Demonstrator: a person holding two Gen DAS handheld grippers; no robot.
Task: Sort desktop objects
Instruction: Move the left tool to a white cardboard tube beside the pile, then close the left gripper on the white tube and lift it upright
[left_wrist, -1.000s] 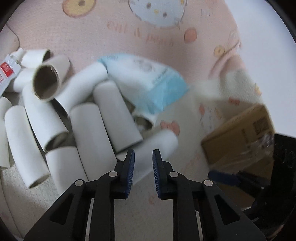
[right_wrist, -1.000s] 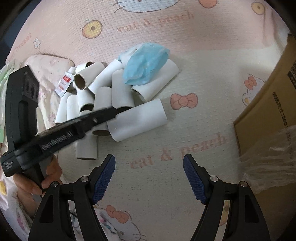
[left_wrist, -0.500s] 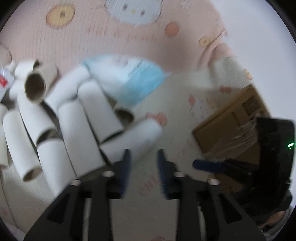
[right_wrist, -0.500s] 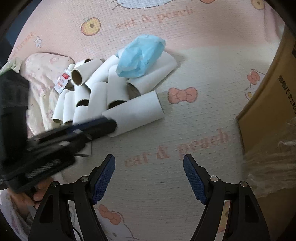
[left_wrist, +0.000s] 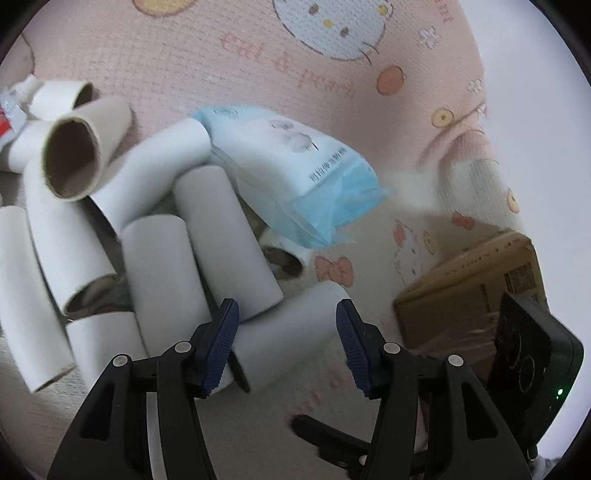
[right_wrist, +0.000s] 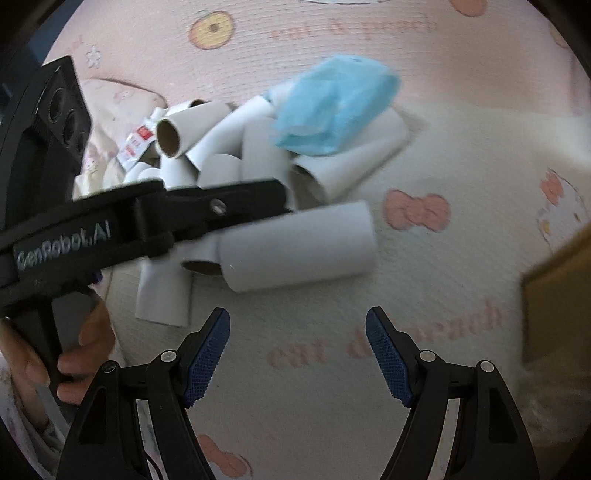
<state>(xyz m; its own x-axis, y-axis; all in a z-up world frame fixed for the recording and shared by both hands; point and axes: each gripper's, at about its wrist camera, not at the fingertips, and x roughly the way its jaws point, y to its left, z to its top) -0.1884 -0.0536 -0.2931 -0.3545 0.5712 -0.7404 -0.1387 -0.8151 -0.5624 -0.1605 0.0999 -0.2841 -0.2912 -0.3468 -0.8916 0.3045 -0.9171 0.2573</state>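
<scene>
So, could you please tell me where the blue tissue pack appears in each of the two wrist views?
Left wrist view: the blue tissue pack lies centre, slightly above the middle, on top of the cardboard tubes.
Right wrist view: the same pack sits upper centre-right, blurred, atop the tube pile.
Shared landmark: the lone tube nearest the grippers, beside the pink bow print.
</scene>
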